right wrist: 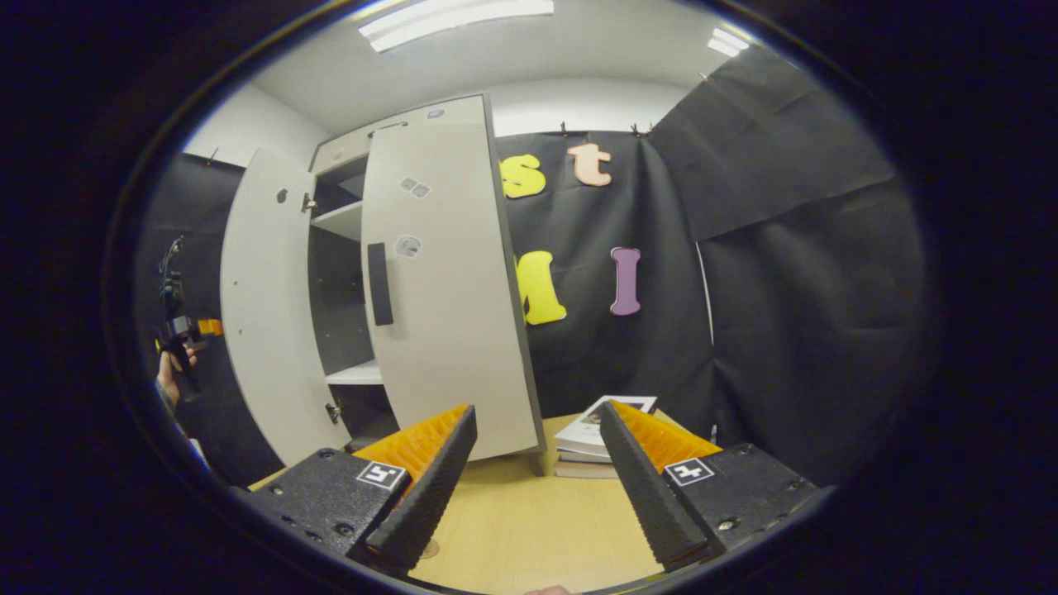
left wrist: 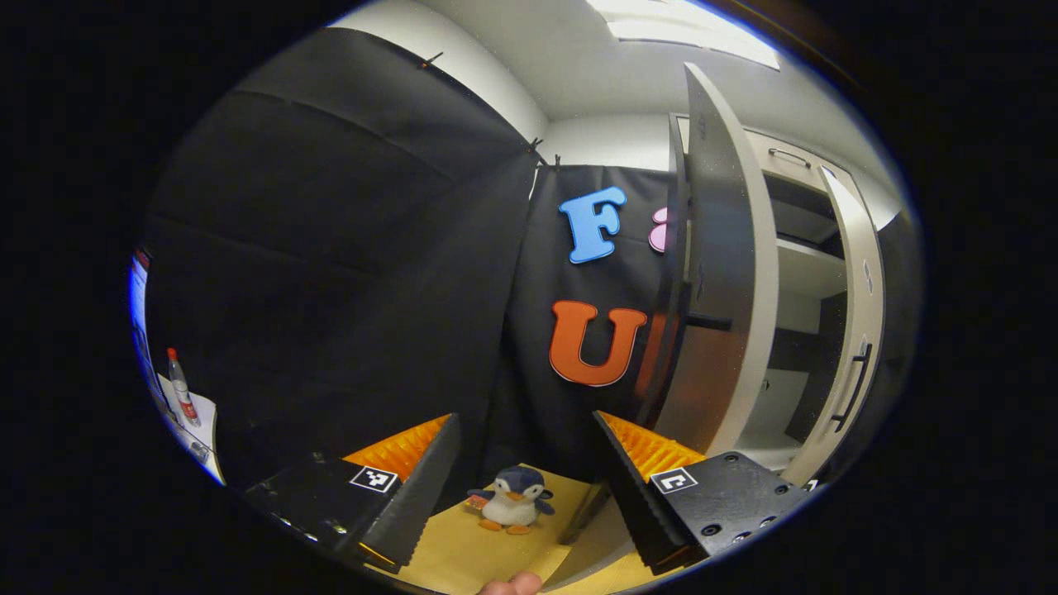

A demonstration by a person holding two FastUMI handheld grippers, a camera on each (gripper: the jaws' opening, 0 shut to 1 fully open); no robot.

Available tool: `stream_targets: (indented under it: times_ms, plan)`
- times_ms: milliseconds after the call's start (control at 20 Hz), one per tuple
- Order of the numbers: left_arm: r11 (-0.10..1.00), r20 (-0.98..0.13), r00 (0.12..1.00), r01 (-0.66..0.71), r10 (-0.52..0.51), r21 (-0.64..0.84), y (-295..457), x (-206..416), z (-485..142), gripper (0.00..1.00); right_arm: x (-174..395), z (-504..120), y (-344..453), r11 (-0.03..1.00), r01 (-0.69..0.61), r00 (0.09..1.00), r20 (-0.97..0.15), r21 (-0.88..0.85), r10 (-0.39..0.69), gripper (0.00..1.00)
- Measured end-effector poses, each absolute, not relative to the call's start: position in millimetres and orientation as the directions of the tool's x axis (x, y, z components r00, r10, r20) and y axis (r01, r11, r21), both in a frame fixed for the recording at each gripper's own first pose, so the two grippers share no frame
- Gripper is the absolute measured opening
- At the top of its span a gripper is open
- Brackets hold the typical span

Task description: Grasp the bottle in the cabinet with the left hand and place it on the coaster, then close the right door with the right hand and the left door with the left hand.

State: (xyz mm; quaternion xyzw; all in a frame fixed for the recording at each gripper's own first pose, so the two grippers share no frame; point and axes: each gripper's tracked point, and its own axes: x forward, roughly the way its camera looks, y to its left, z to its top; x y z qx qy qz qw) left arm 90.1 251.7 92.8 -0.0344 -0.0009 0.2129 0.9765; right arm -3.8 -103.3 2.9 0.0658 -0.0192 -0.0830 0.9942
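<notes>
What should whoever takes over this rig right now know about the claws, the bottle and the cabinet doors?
Left claw: open, empty, beside the cabinet's left door.
Right claw: open, empty, above the table, short of the right door.
Both doors stand open.
A red-capped bottle stands on a white surface far off to one side; I cannot tell whether it is the job's bottle.
Done: nothing confirmed.
Left: check the bottle, then close the right door, then the left door.

left gripper view: cabinet (left wrist: 769,314) edge-on | right gripper view: frontal | shared: cabinet
</notes>
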Motion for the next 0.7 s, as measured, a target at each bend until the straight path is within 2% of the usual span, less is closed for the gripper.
stream_targets:
  times_ms: [150, 200, 250, 450, 500, 550, 600, 700]
  plan:
    - [0.898, -0.011, 0.9, -0.436, 0.436, -0.061, 258, 95, 87, 0.95, -4, 4, -108, 0.974, 0.177, 0.983, 0.033, 0.14, -0.183, 0.99]
    - [0.899, -0.013, 0.903, -0.429, 0.43, -0.084, 255, 98, 86, 1.0, -2, 4, -110, 0.974, 0.18, 0.982, 0.033, 0.141, -0.187, 0.98]
    - [0.908, -0.013, 0.911, -0.412, 0.412, -0.083, 251, 97, 87, 0.94, -1, 6, -110, 0.974, 0.177, 0.982, 0.038, 0.142, -0.184, 0.99]
    - [0.92, 0.025, 0.92, -0.392, 0.391, 0.03, 226, 95, 91, 0.93, 7, 5, -104, 0.977, 0.153, 0.986, 0.041, 0.149, -0.161, 0.99]
    - [0.922, 0.025, 0.923, -0.385, 0.385, 0.034, 221, 96, 92, 0.93, 8, 4, -102, 0.977, 0.149, 0.987, 0.04, 0.15, -0.157, 0.99]
    - [0.927, 0.022, 0.927, -0.374, 0.374, 0.024, 216, 96, 92, 0.93, 8, 3, -102, 0.978, 0.147, 0.987, 0.038, 0.15, -0.155, 0.94]
    - [0.933, 0.017, 0.933, -0.359, 0.359, 0.012, 212, 98, 91, 0.93, 7, 2, -102, 0.978, 0.147, 0.987, 0.036, 0.147, -0.154, 0.99]
    - [0.945, 0.005, 0.945, -0.328, 0.328, -0.016, 195, 100, 86, 0.93, 5, 4, -105, 0.978, 0.153, 0.987, 0.036, 0.145, -0.159, 0.99]
